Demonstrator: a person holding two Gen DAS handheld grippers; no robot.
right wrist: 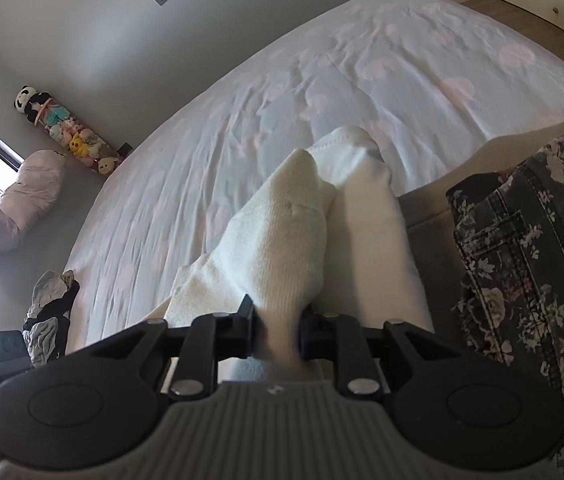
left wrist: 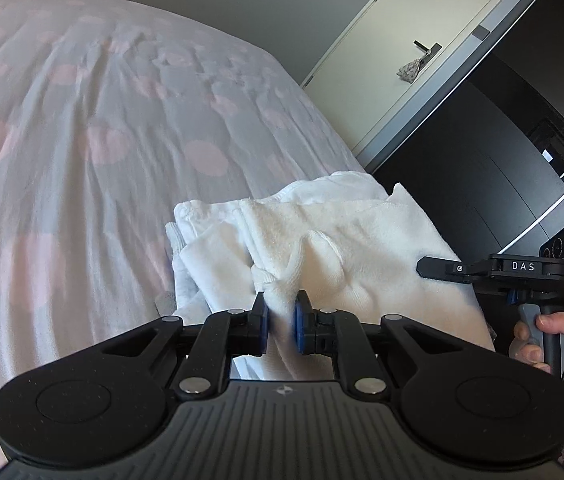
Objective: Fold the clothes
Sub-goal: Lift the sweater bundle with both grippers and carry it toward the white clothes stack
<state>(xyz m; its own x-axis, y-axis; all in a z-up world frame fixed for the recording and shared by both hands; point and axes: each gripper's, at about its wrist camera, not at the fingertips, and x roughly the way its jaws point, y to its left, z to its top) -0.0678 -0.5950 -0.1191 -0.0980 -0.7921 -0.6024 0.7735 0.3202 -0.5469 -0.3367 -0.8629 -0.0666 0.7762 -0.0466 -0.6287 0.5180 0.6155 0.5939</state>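
Your left gripper (left wrist: 281, 322) pinches a bunched edge of the white fleecy knit garment (left wrist: 322, 236), and your right gripper (right wrist: 277, 330) clamps another part. It hangs doubled at the near edge of the pink-spotted white bed (left wrist: 101, 120); laying flat and further folds remain.

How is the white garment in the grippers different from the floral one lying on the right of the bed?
The white garment is plain, fluffy and cream-white; the floral garment is dark denim-like cloth printed with roses. The white garment is pinched by the left gripper and right gripper; the floral garment lies untouched. Both rest at the bed edge.
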